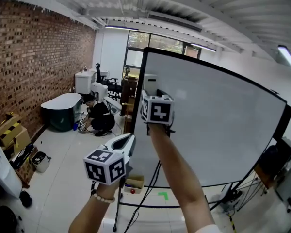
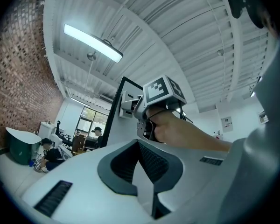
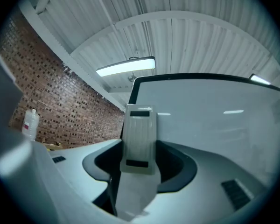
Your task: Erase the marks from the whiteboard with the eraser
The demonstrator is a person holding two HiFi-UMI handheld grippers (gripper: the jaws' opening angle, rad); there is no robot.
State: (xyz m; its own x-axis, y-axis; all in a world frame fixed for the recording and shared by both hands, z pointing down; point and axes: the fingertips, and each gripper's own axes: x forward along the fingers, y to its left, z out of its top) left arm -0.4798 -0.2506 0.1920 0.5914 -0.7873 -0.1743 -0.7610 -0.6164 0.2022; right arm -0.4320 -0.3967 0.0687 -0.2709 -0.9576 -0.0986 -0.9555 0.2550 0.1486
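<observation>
Eraser (image 3: 139, 139) stands pinched between my right gripper (image 3: 139, 158) jaws, at the whiteboard (image 3: 214, 120) upper corner. My left gripper (image 2: 142, 168) jaws are pressed together.

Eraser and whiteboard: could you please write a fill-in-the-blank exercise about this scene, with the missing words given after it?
1. The gripper holding the eraser is the person's ____ one.
2. In the head view, the eraser is near the upper ____ corner of the whiteboard.
3. The left gripper has its fingers together and holds ____.
4. The wall on the left is made of ____.

Missing words: right; left; nothing; brick.
</observation>
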